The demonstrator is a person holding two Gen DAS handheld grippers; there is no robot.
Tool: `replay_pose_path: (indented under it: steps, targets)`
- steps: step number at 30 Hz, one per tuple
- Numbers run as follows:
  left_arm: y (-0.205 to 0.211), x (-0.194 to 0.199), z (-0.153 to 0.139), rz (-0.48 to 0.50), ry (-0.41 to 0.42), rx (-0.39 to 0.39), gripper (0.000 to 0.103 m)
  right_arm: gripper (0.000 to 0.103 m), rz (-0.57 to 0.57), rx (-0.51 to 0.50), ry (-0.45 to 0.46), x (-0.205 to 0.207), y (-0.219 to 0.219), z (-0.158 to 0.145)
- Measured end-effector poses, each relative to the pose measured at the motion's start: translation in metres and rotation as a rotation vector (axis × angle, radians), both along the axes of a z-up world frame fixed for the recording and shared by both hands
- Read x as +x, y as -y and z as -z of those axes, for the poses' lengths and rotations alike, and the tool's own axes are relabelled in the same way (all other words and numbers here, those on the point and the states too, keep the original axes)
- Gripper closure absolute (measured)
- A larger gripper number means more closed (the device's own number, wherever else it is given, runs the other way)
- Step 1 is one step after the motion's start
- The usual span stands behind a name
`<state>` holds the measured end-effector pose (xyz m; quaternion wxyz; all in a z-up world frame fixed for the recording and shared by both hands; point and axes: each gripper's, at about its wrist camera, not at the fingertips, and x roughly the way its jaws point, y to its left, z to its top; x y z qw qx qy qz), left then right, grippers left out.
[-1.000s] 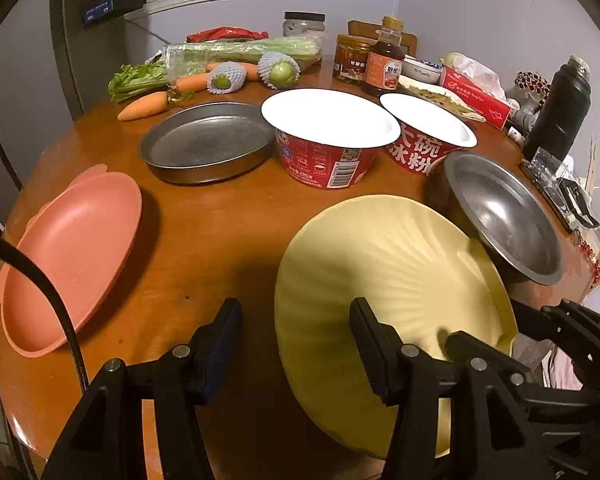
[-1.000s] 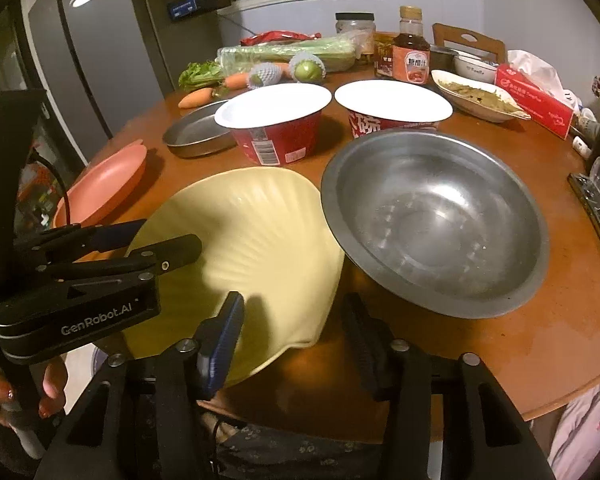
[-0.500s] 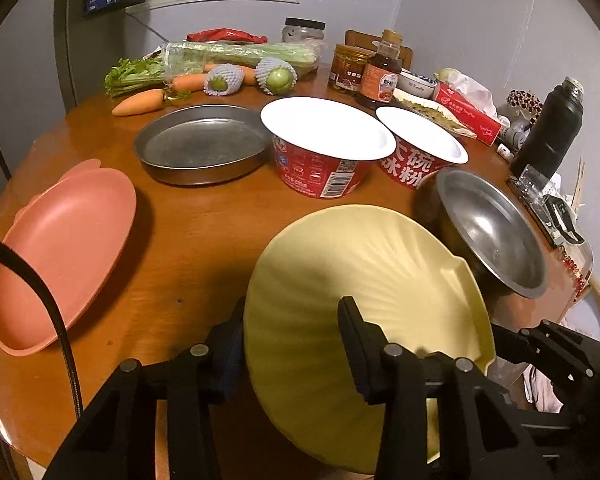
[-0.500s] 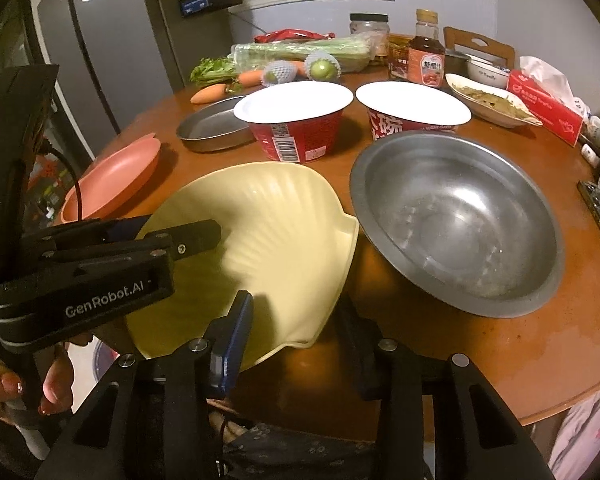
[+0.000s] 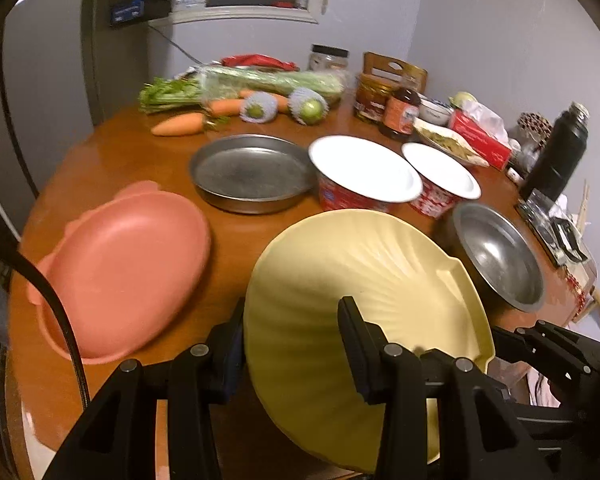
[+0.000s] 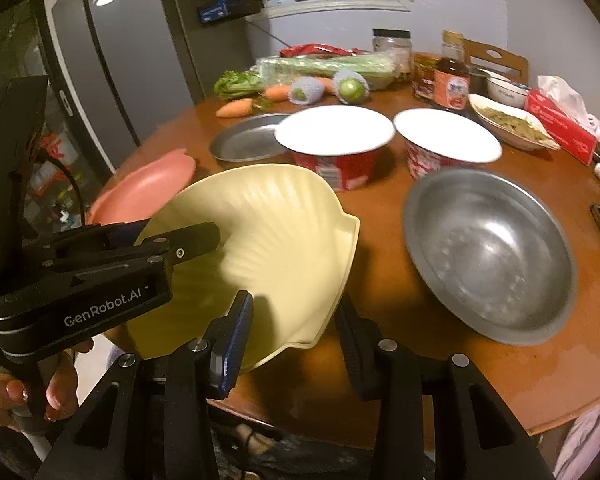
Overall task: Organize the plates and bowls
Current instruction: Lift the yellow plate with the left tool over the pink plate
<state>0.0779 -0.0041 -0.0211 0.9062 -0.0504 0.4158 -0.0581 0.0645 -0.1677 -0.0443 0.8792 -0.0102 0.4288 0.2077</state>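
My left fingers (image 5: 354, 330) straddle and pinch the near rim of the yellow shell plate (image 5: 364, 280), tilted off the table with the pink plate (image 5: 128, 264) lying to their left, while my right gripper (image 6: 290, 334) gapes around its corner.

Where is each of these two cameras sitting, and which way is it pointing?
Left wrist: on the left gripper, looking across the round table at the yellow shell plate gripped by its fingers; the right gripper's tip shows at right.
Right wrist: on the open right gripper, facing the metal bowl; the left gripper and the person's hand show.
Shared: the plate, bowl and pink plate.
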Motion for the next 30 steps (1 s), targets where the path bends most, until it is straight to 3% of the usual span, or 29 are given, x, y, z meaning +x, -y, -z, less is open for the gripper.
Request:
replay_pose_path:
  steps: [15, 30]
  targets:
    - [-0.082, -0.001, -0.031, -0.125, 0.05, 0.039, 0.059, 0.058, -0.108, 0.019, 0.06, 0.027, -0.085, -0.037]
    - [-0.131, 0.014, -0.018, -0.165, 0.026, 0.076, 0.059, 0.058, -0.147, 0.002, 0.017, 0.045, -0.145, -0.026]
